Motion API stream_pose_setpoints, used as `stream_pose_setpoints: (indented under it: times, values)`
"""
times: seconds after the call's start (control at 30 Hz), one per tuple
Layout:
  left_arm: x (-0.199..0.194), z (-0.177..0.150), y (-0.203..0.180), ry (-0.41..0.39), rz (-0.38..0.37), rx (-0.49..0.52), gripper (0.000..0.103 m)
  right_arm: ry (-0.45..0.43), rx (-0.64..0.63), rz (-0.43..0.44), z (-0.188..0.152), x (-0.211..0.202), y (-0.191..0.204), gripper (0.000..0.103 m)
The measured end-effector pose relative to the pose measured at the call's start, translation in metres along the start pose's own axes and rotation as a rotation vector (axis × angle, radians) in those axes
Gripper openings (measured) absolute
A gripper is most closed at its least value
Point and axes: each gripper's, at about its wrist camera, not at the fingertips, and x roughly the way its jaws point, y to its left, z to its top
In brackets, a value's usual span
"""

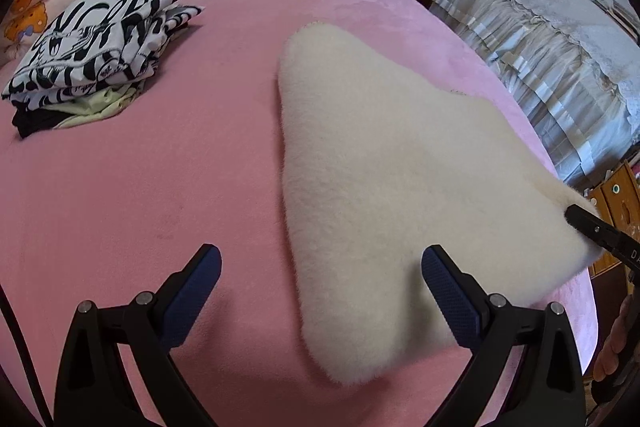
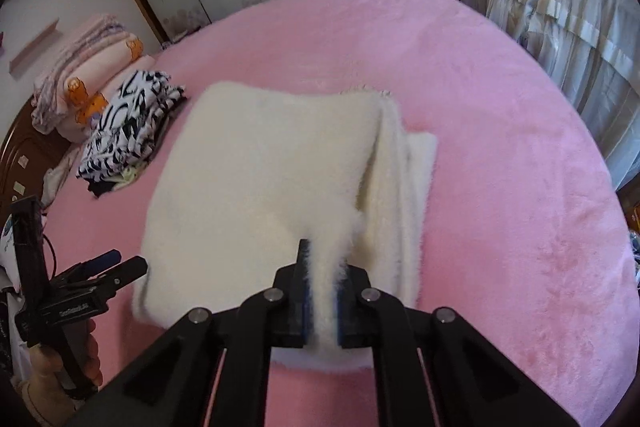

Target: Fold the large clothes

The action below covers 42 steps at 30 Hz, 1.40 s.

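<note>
1 cream fleece (image 2: 256,167) pinched by R gripper (image 2: 322,291); 1 folded stack (image 2: 128,135).

Fluffy, long-piled cream fleece garment (image 2: 260,179) on a bed (image 1: 120,187) covered in matt pink plush. Smooth printed black-and-white cotton stack (image 1: 100,39). Matt black plastic left gripper (image 1: 320,291), textured blue rubber pads (image 1: 452,297).
</note>
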Motion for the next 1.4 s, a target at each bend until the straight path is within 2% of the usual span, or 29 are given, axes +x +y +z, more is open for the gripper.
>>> stream_pose_setpoints:
  times: [0.07,0.17,0.23,0.3,0.37,0.4,0.43,0.5,0.53,0.67,0.8,0.93,0.97,1.03,1.1,1.23,1.3,1.33,1.4]
  values:
    - [0.007,-0.004,-0.009,0.017,0.004,0.033,0.100,0.013,0.020,-0.054,-0.014,0.008,-0.009,0.007]
    - [0.037,-0.018,-0.020,0.103,-0.021,0.083,0.100,0.096,0.044,-0.105,-0.039,0.050,-0.028,0.007]
    - [0.050,-0.027,-0.022,0.141,-0.034,0.084,0.100,0.096,0.050,-0.127,-0.048,0.059,-0.028,0.008]
    - [0.047,-0.027,-0.023,0.130,-0.038,0.083,0.100,0.095,0.065,-0.102,-0.043,0.052,-0.025,0.009]
    - [0.041,-0.022,-0.025,0.116,-0.043,0.115,0.100,0.098,0.083,-0.038,-0.032,0.043,-0.026,0.013]
    - [0.038,-0.019,-0.027,0.116,-0.047,0.136,0.100,0.098,0.088,-0.007,-0.025,0.040,-0.028,0.018]
    - [0.036,-0.015,-0.028,0.119,-0.054,0.153,0.100,0.091,0.093,0.013,-0.020,0.038,-0.029,0.030]
    - [0.031,-0.005,-0.029,0.108,-0.076,0.169,0.100,0.064,0.114,0.029,-0.003,0.038,-0.033,0.046]
    - [0.029,0.002,-0.029,0.101,-0.089,0.167,0.100,0.052,0.118,0.027,0.008,0.041,-0.036,0.049]
    - [0.036,0.034,-0.019,0.090,-0.137,0.101,0.100,0.058,0.140,0.014,0.047,0.071,-0.045,0.049]
    - [0.050,0.069,0.004,0.058,-0.131,0.025,0.100,0.079,0.173,-0.027,0.081,0.107,-0.053,0.049]
    - [0.070,0.091,0.020,0.067,-0.122,-0.023,0.100,0.113,0.146,-0.040,0.094,0.131,-0.050,0.049]
    - [0.075,0.094,0.023,0.074,-0.127,-0.028,0.100,0.106,0.125,-0.063,0.095,0.133,-0.047,0.047]
    - [0.082,0.096,0.027,0.083,-0.145,-0.045,0.100,0.097,0.063,-0.124,0.094,0.134,-0.039,0.023]
    - [0.087,0.097,0.025,0.101,-0.156,-0.050,0.100,0.078,0.008,-0.185,0.089,0.126,-0.030,0.013]
    - [0.083,0.092,0.007,0.072,-0.154,0.034,0.100,-0.045,0.006,-0.244,0.082,0.079,-0.028,0.010]
    - [0.087,0.087,-0.001,0.066,-0.143,0.064,0.100,-0.004,0.005,-0.259,0.075,0.092,-0.038,0.010]
    - [0.091,0.084,-0.003,0.072,-0.139,0.063,0.101,0.057,0.023,-0.272,0.069,0.112,-0.047,0.010]
    - [0.098,0.082,-0.003,0.087,-0.161,0.042,0.101,0.091,-0.004,-0.313,0.063,0.132,-0.049,0.012]
